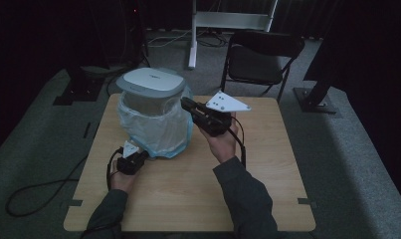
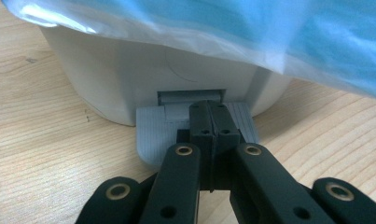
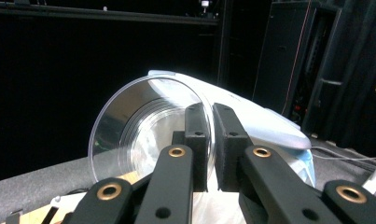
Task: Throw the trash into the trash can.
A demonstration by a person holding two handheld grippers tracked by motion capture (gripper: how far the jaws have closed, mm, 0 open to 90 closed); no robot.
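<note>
Small white plastic pedal bin (image 1: 150, 107) with a grey domed lid (image 1: 150, 82) stands on the far left part of the light wooden table (image 1: 188, 189); a translucent pale-blue plastic liner bag (image 1: 163, 132) hangs over its sides down nearly to the tabletop.

Left gripper (image 1: 138, 158): low at the near foot of the bin, held in the person's left hand (image 1: 122, 174); in the left gripper view its black jaws stand pressed together with no gap, nothing between them; the closed tips (image 2: 213, 122) rest on top of the ribbed grey foot pedal (image 2: 150, 133), which juts from a slot at the base of the white bin wall (image 2: 106, 79); blue liner (image 2: 269, 32) drapes just above.

Right gripper (image 1: 185, 103): raised at lid height on the bin's right side, held in the person's right hand (image 1: 223, 139), grey three-cornered plate (image 1: 228, 102) on top; in the right gripper view its jaws are almost fully together, a thin slit left between the pads; the rim of a clear round plastic inner ring (image 3: 143, 130) sits in that slit, gripped by its edge; the ring is tilted, its open face turned toward the camera; grey lid (image 3: 265, 121) lies just behind it, tipped up at an angle.

Black folding chair (image 1: 260, 59) stands beyond the table's far edge.
</note>
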